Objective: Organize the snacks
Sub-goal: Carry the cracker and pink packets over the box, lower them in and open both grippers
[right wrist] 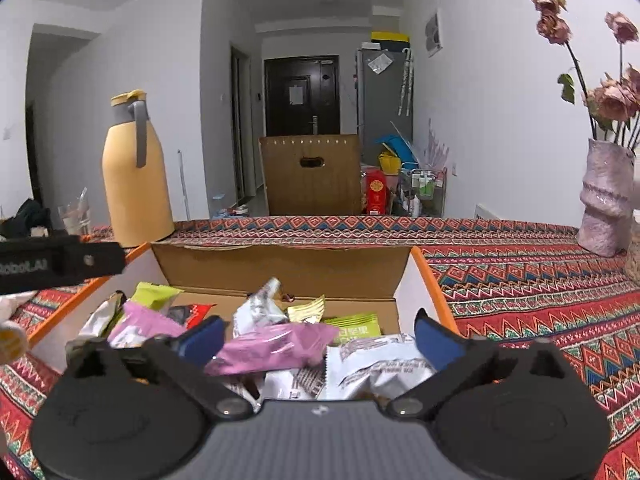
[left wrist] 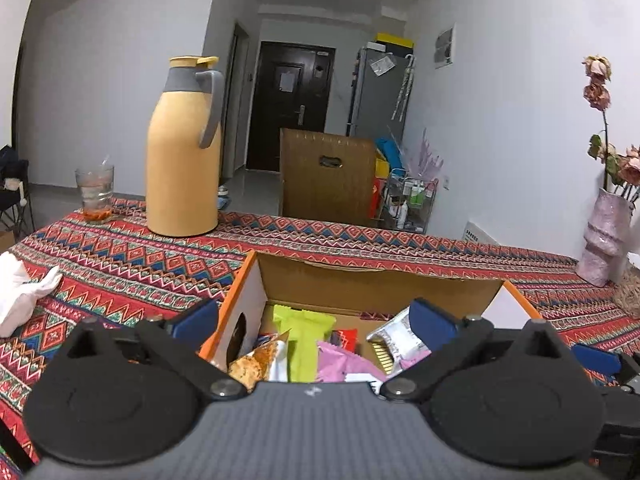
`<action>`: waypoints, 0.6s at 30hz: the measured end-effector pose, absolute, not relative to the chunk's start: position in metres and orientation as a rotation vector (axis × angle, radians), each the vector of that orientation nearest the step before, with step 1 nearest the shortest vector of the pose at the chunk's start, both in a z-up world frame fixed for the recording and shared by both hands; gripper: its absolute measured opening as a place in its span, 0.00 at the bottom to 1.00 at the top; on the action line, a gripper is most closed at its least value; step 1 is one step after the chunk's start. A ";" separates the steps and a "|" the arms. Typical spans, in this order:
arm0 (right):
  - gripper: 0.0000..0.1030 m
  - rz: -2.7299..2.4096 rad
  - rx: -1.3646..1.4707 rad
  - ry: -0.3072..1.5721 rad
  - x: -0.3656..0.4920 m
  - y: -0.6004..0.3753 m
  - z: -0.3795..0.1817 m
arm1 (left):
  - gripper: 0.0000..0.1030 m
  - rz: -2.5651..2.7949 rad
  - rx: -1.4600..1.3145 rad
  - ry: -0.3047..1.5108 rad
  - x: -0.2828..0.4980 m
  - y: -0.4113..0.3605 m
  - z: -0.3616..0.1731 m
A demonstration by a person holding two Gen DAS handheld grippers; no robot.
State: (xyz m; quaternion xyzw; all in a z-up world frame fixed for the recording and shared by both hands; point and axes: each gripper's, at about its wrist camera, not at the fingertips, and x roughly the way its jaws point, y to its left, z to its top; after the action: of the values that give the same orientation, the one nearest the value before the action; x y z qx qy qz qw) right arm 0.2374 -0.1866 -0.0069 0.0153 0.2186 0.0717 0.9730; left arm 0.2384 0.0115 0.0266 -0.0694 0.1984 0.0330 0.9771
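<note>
An open cardboard box [left wrist: 360, 284] [right wrist: 280, 268] with orange edges sits on the patterned tablecloth and holds several snack packets: green [left wrist: 306, 332], pink [right wrist: 276, 346], silver [right wrist: 376, 364] and others. My left gripper [left wrist: 316, 320] is open and empty, its fingers straddling the box's left wall. My right gripper [right wrist: 320, 336] is open and empty, low over the packets in the box, with the pink packet between its fingers. The left gripper's black body [right wrist: 60, 262] shows at the left of the right wrist view.
A yellow thermos jug [left wrist: 184, 152] and a glass [left wrist: 95, 192] stand at the table's far left. A pink vase with dried roses [right wrist: 606, 200] stands at the far right. White cloth [left wrist: 20, 292] lies at the left edge. A brown chair back [left wrist: 326, 176] is behind the table.
</note>
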 end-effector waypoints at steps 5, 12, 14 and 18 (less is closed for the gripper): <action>1.00 0.130 0.053 0.456 0.241 -0.191 -0.010 | 1.00 0.071 -0.149 0.405 0.240 0.013 0.027; 1.00 0.134 0.053 0.440 0.238 -0.191 -0.006 | 1.00 0.074 -0.149 0.381 0.232 0.009 0.036; 1.00 0.132 0.044 0.435 0.236 -0.190 -0.002 | 1.00 0.077 -0.148 0.381 0.229 0.008 0.041; 1.00 0.136 0.009 0.422 0.225 -0.185 0.008 | 1.00 0.068 -0.144 0.382 0.219 0.008 0.050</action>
State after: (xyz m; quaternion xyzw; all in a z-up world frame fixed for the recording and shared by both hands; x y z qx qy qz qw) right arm 0.2254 -0.1852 0.0080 0.0043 0.2095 0.0676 0.9755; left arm 0.2192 0.0083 0.0505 -0.0715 0.1897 0.0339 0.9787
